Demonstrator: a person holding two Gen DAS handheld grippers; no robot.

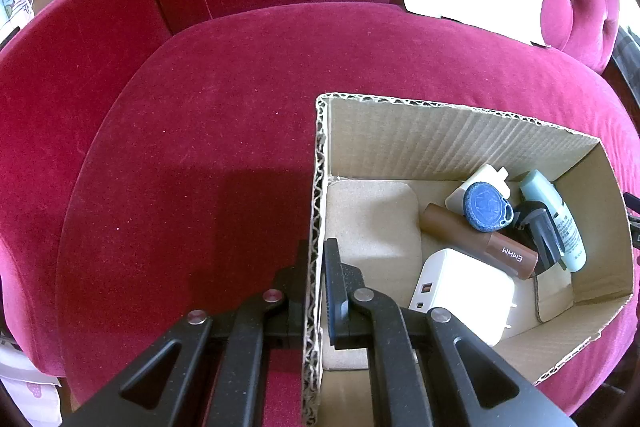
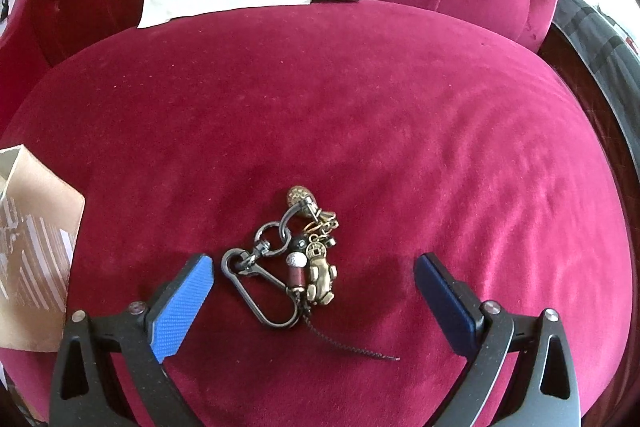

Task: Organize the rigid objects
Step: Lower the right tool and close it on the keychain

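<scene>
Cardboard box [image 1: 440,135] already holds several items; left gripper [image 1: 316,291] pinches its wall. Keychain [image 2: 296,263] left mid-cushion, between right gripper [image 2: 314,287] spread jaws.

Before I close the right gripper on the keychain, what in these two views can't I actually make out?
- Left wrist view: the black item in the box is unidentifiable, covered by the brown tube and the pale green tube.
- Left wrist view: the left gripper hides the box's near corner.
- Right wrist view: the keychain charms overlap; their links are unclear.
- Right wrist view: the box is cut off by the left edge, its contents unseen.
</scene>
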